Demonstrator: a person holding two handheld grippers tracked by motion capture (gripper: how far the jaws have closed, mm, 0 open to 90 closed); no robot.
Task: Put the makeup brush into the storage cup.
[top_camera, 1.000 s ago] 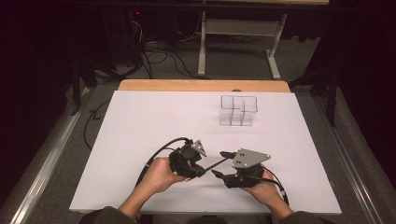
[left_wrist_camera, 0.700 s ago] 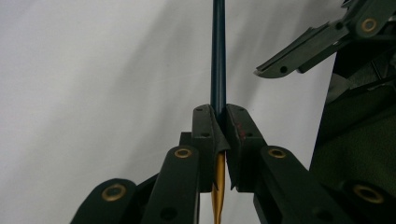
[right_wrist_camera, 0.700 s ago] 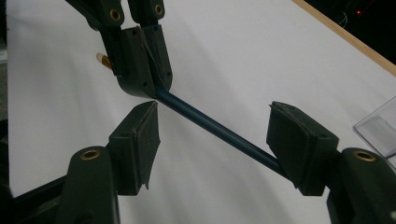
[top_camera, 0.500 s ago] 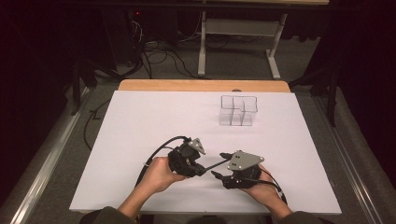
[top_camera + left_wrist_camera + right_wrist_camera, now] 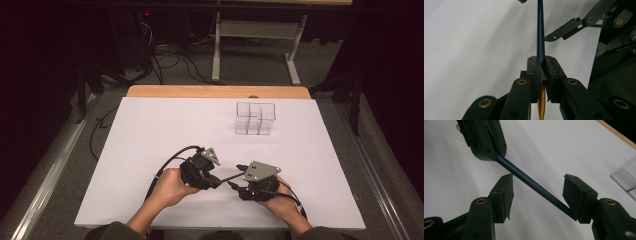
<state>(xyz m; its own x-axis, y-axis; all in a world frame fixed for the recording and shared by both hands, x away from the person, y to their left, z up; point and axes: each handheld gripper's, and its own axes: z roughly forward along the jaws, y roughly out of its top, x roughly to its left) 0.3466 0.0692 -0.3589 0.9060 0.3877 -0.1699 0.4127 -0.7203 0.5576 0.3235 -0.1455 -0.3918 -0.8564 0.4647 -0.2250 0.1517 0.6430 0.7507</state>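
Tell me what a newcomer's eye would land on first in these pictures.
First, the thin dark blue pen bridging the two tongs near the front edge of the white table: the left tongs are clamped shut on it, its gold end poking out behind them. The right tongs have just been closing around its far end, not yet gripping. Farther back on the right stands a clear compartment box.
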